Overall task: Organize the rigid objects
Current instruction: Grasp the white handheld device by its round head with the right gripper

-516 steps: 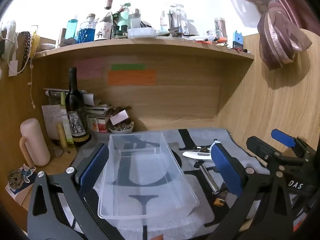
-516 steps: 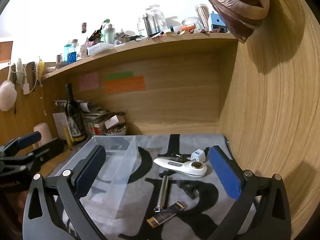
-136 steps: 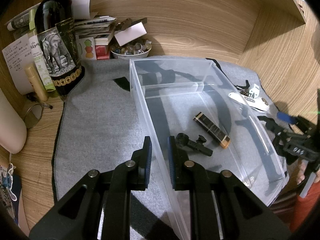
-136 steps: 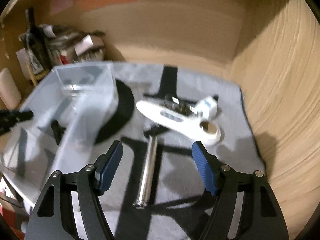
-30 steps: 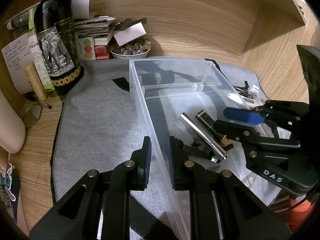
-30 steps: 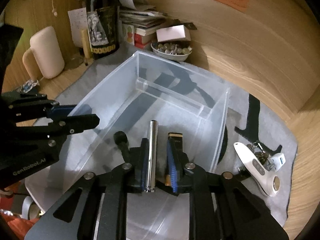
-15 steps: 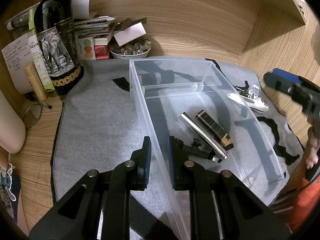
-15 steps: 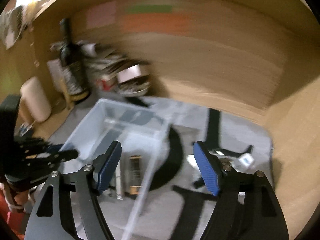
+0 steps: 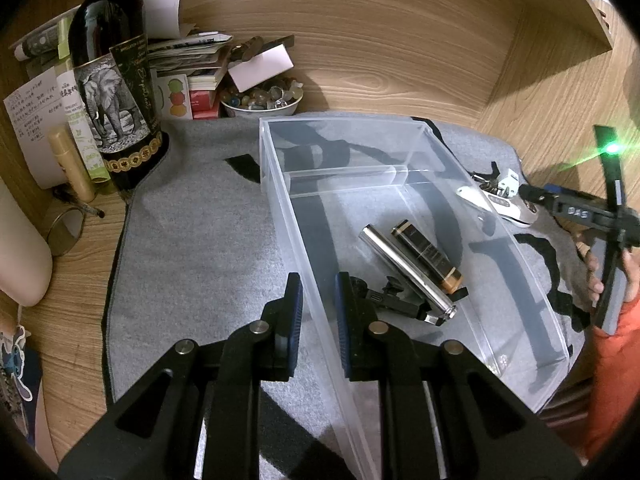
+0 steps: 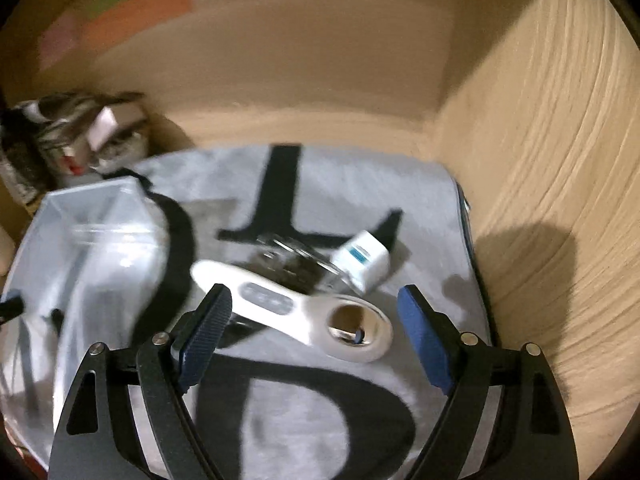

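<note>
Clearly the sorting is partway through: the clear plastic bin (image 9: 420, 184) at the centre of the left wrist view already holds a polished silver metal cylinder (image 9: 404, 272), a black tube with a gold end (image 9: 426, 254) beside it and a small black clamp-like part (image 9: 392, 300); the left gripper (image 9: 318, 312) at lower centre is pinched tight on the bin's near wall, steadying it; the right gripper (image 10: 314, 338), low in its own view, has nothing between its blue pads and its jaws are opening above the flat white handheld device with a round hole (image 10: 296, 312); behind that, towards the middle of the frame, lie a white cube-shaped plug (image 10: 366, 262) and a dark bunch of keys (image 10: 288, 264), all on the grey felt mat with black lettering (image 10: 360, 200); judging by this, the next move calls for lowering the spread pads either side of the white device's narrow handle and closing squarely; only the left view shows the bin's contents sharply, while the right view, blurred, shows how the remaining items overlap.
</note>
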A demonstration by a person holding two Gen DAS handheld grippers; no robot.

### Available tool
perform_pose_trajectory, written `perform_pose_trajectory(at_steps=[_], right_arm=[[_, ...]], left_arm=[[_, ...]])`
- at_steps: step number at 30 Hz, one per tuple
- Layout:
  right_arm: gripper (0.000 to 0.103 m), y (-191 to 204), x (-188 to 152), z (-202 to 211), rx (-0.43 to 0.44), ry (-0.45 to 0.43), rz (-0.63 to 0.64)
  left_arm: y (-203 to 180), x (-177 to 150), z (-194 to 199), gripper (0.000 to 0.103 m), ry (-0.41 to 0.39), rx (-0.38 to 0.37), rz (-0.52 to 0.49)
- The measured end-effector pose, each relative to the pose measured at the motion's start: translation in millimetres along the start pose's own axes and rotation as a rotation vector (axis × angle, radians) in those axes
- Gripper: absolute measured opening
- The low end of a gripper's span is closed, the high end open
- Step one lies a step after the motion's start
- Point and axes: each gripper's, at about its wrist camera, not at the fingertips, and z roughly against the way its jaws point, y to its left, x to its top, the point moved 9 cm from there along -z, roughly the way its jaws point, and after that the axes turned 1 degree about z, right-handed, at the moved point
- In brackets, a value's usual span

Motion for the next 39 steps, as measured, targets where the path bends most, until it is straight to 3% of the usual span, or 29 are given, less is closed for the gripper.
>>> perform_pose_trajectory(at_steps=[9, 21, 25, 29, 33, 35, 39], right_arm=[[0.084, -0.9, -26.0, -35.8, 0.086, 0.120, -0.011], [0.083, 76.3, -76.4, 3.2, 0.256, 0.127, 0.221], [0.083, 82.6, -76.4, 8.9, 0.207, 0.096, 0.274], [0.081, 62.1, -59.6, 0.5, 0.131, 0.082, 0.208], [0.058, 43.5, -52.7, -17.2, 0.102, 0.118, 0.145], [0.051, 42.6, -52.0, -26.2, 0.092, 0.136, 0.141], [0.049, 52.8, -45.2, -32.8, 0.076, 0.109, 0.170]], left_arm=[[1.1, 0.6, -1.2, 0.015, 0.004, 0.011, 0.003], [0.9, 0.1, -1.4, 0.015, 0.005, 0.015, 0.002], [0.9, 0.1, -1.4, 0.015, 0.005, 0.014, 0.002], [0.6, 0.2, -1.4, 0.015, 0.004, 0.015, 0.003], [0.7, 0.2, -1.9, 0.015, 0.005, 0.014, 0.004], [0.8, 0.0, -2.6, 0.015, 0.007, 0.013, 0.006], [0.8, -1.1, -3.8, 0.015, 0.010, 0.016, 0.007]])
